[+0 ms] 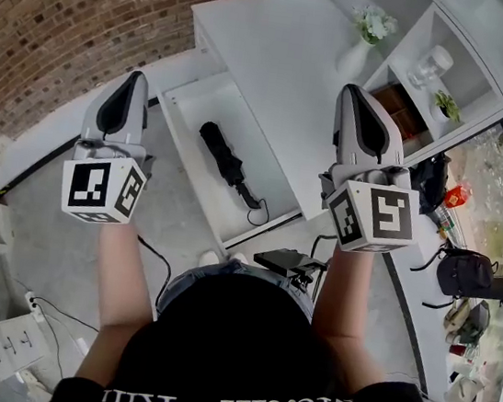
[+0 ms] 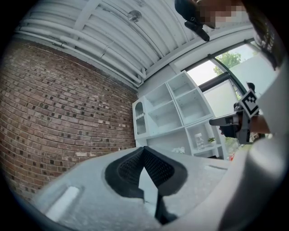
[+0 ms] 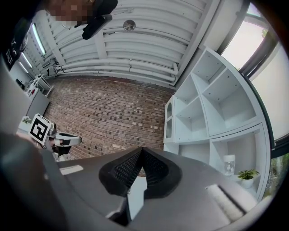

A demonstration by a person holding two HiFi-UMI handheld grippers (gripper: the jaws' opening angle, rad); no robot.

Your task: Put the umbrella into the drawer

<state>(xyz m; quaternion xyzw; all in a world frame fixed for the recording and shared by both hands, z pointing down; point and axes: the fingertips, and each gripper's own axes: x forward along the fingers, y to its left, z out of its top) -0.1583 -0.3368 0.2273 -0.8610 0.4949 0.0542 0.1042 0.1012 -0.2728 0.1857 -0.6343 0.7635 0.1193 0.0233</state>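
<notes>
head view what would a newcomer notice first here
A black umbrella lies in the open white drawer at the centre. The left tool and right tool are held up on either side of it, both shut and empty.

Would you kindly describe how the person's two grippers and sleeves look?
The left gripper and right gripper are light grey shells with black ribbed pads; each carries a white cube bearing black square markers. The person wears a black short-sleeved top with white lettering.
</notes>
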